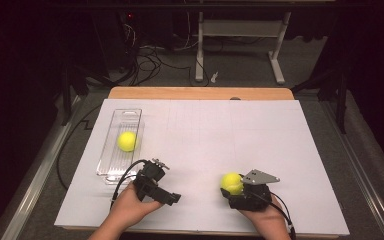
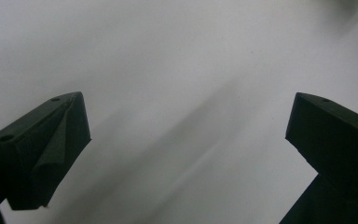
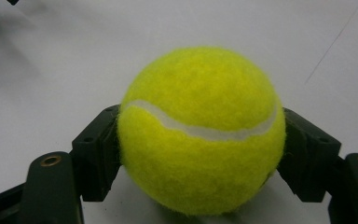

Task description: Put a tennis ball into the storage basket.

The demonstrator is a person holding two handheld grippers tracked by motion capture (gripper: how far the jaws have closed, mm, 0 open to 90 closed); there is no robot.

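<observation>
At the near edge, right gripper [image 1: 234,188] fingers [image 3: 95,154] clamping tennis ball [image 3: 200,130], left gripper [image 2: 186,135] gaping.

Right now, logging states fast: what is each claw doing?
Left claw: open, holding nothing, over the white sheet.
Right claw: closed on a tennis ball.

Wooden table [image 1: 200,93] covered by a white sheet [image 1: 240,145]. On the sheet at left, a clear plastic tray [image 1: 106,160] holding a yellow tennis ball [image 1: 127,141]. Grey floor around.
</observation>
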